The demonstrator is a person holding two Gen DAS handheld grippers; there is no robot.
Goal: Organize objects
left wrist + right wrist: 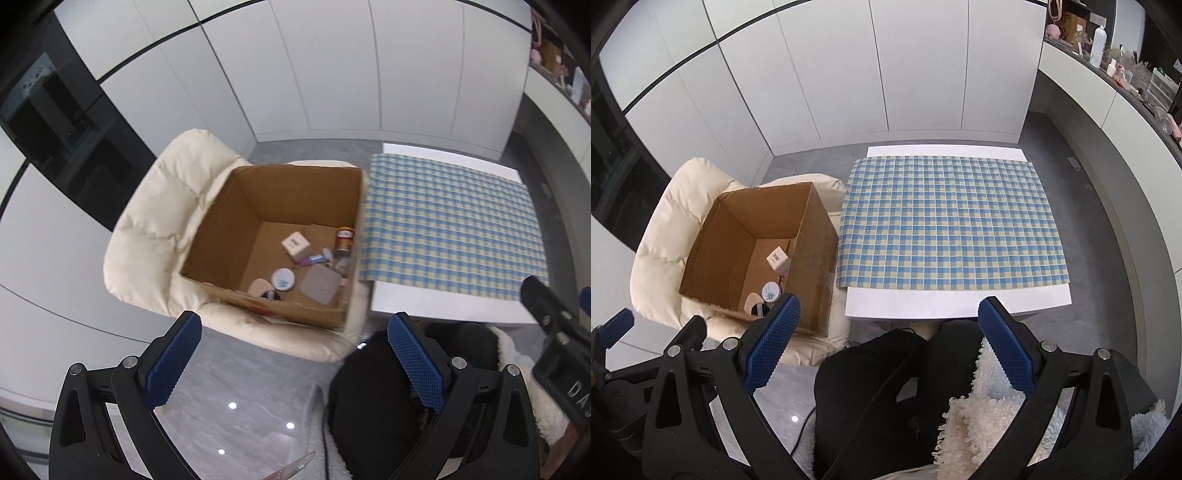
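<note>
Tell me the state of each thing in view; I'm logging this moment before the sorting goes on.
Left tongs: open, empty, held above the floor near the chair.
Right tongs: open, empty, held over the person's lap.
Cardboard box: open-topped, upright on the cream chair, small items on its bottom.
Round tin: lid on, flat in the box.
Small white carton: closed, tilted.
Checked cloth: spread flat on the white table.

Room — white flat-panel cabinet wall with dark horizontal seams at the far side. Grey marbled floor, glossy, showing ceiling-light reflections. Cream padded armchair at left. White table under a blue-and-yellow checked cloth at right. Cluttered dark shelf — far right.
</note>
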